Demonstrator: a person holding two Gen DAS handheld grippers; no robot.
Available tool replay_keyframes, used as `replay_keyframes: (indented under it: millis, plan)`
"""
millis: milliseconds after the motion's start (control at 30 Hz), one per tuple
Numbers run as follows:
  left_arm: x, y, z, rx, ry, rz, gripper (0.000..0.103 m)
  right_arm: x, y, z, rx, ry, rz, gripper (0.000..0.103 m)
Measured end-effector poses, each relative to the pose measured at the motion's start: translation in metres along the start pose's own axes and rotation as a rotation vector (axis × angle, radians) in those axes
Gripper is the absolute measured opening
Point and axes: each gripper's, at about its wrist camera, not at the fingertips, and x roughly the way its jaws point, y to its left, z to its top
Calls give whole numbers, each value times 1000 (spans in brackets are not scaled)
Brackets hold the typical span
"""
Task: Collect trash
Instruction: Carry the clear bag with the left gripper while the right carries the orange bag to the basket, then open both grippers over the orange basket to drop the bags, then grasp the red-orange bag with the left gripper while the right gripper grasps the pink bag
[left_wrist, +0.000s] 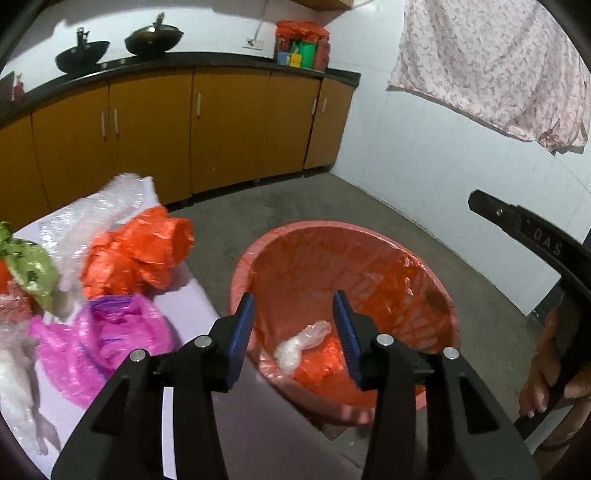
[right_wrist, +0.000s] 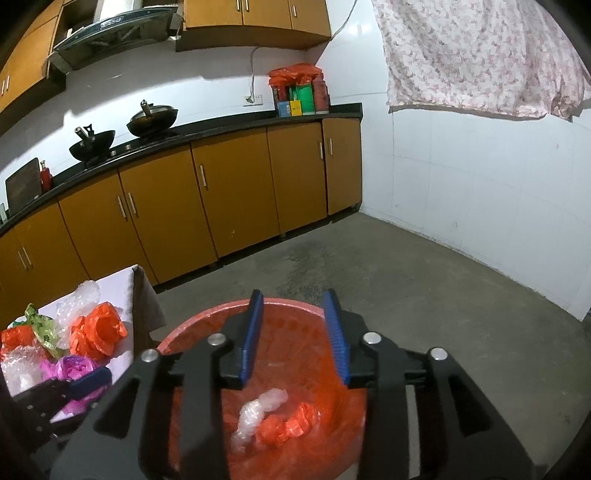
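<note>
Both over the bin (left_wrist: 255, 258), jaws parted and empty: left gripper (left_wrist: 295, 332), right gripper (right_wrist: 293, 338). Clear wrap (left_wrist: 301, 343) and orange scrap (left_wrist: 321, 363) already down in the bin. More trash on the tabletop (left_wrist: 192, 291): orange bag (left_wrist: 136, 254), pink bag (left_wrist: 107, 332), bubble wrap (left_wrist: 92, 214). Risks: light film slipping from the pads, snagging neighbours, drifting off the tabletop edge, missing the bin.
</note>
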Motion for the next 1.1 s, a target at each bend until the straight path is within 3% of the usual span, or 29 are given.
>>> replay_keyframes:
  millis: [300,533,600,867,1100]
  plan:
    - [-60,38,-16,-18,-97,127,52,-21,34,-12,-57,-5,55,41]
    - [-131,93,-44,-61,-210,351,65,-34,92,-33,-100,38,184,42]
    - [-145,107,-52,-75,-229,420,70,-36,112,-42,-125,56,221,46]
    - [-180,173,-79,-176,-238,608,81,-33,186,-78,-169,167,352,52]
    - [-197,230,-99,-263,-231,713,88,-27,232,-91,-206,197,374,65]
